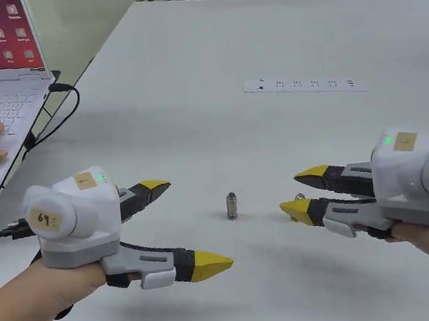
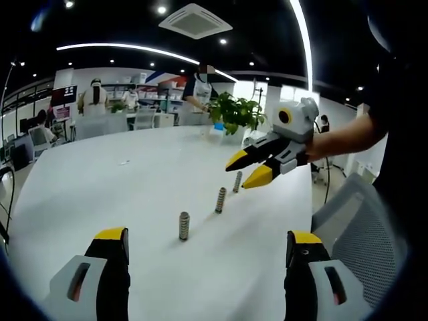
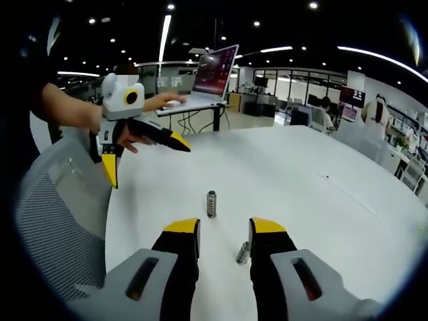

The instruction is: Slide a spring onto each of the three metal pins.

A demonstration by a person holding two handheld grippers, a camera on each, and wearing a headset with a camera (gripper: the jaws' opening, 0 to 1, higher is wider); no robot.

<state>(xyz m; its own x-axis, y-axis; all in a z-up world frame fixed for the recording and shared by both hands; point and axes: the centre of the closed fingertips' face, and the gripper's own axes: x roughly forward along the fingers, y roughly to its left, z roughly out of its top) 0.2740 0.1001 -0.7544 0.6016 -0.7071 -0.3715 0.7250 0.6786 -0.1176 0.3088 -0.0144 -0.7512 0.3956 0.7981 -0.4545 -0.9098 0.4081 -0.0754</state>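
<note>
I read one mark: "69", on the round sticker (image 1: pixel 43 219) at the back end of the left gripper (image 1: pixel 192 223). Tan tags (image 1: pixel 85 180) on top of it and the right gripper (image 1: pixel 295 192): blurred, unreadable. Icon captions on the laptop (image 1: pixel 1 44) screen at the table's (image 1: pixel 264 36) left edge: too small.

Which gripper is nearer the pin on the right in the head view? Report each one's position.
Right. The right gripper has its open jaw tips right at that pin; the left gripper sits well to its left, past the other pin.
</note>
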